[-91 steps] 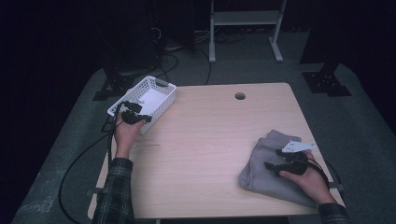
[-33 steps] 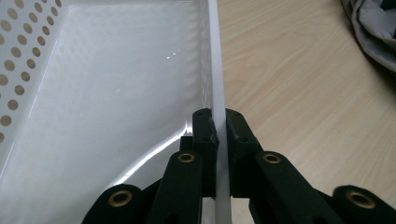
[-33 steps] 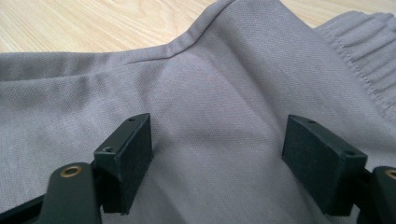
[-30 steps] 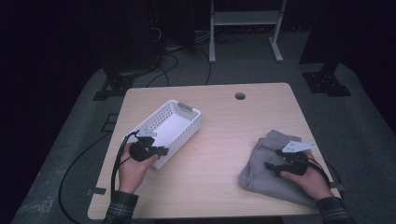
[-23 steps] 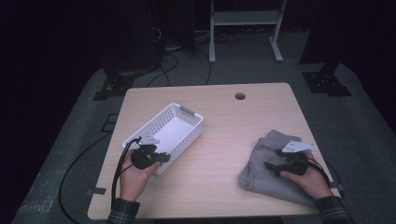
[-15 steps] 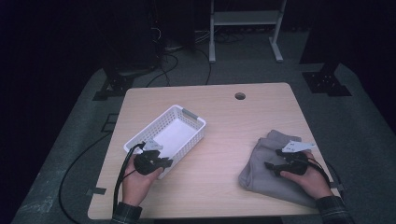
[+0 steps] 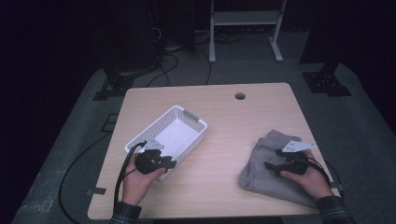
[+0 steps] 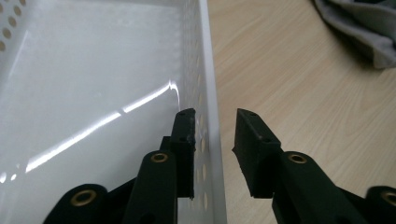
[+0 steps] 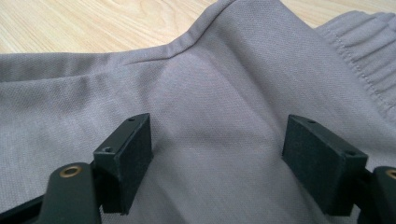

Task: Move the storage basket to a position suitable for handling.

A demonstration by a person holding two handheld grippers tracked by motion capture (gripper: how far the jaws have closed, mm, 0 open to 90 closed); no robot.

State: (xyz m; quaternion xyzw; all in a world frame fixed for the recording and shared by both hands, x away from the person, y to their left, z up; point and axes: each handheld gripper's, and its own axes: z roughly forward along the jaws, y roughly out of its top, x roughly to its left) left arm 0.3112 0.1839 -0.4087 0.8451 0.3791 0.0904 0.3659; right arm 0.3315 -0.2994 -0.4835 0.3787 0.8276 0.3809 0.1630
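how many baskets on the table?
1. The white basket sits on the table's left half; the left gripper straddles its near wall, fingers apart. Nothing seems hidden.

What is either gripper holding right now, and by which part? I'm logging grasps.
Nothing is gripped. The left gripper straddles the white basket's side wall, its jaws just opening, pads off it. The right gripper rests open over the grey garment.

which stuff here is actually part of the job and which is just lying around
In the job:
basket, its wall between the left gripper jaws, which have just been opening
grey garment under the open right gripper

Lying about:
table hole
metal stand and cables on the floor behind
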